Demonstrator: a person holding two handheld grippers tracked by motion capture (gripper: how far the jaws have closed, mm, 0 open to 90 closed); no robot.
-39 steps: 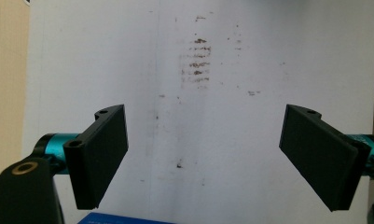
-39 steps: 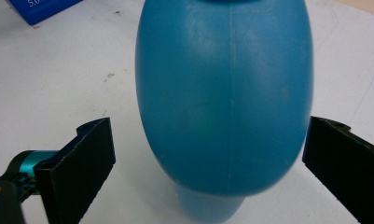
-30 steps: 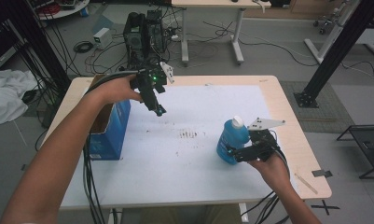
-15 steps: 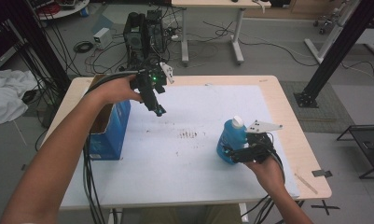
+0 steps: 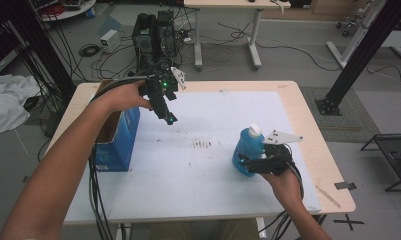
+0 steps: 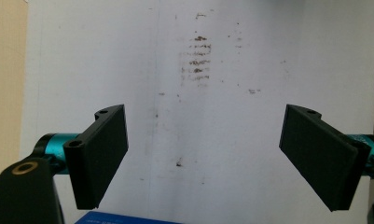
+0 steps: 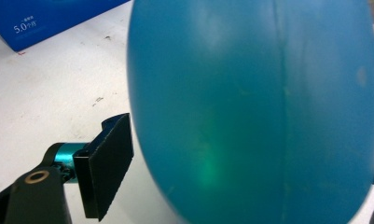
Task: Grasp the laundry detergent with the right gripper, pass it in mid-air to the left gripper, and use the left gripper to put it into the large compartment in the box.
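The blue bottle (image 5: 248, 152) stands upright with its white cap up, near the right edge of the table (image 5: 308, 120) and toward the person's side, on the white sheet (image 5: 208, 170). The right gripper (image 5: 250, 164) has it between its jaws, low on the body, and the jaws have just been closing; in the right gripper view the left pad (image 7: 107, 165) sits at the bottle's (image 7: 254, 107) curved wall, but whether the pads press yet I cannot tell. The left gripper (image 5: 170, 119) hangs over the sheet near the far left, beside the open blue box (image 5: 119, 137), its jaws standing wide apart with nothing between them.

To do this grasp well, the squeeze should probably finish evenly on both sides of the rounded body. The wall looks smooth, so a firm, centred hold is likely needed before any lift, keeping the bottle upright.
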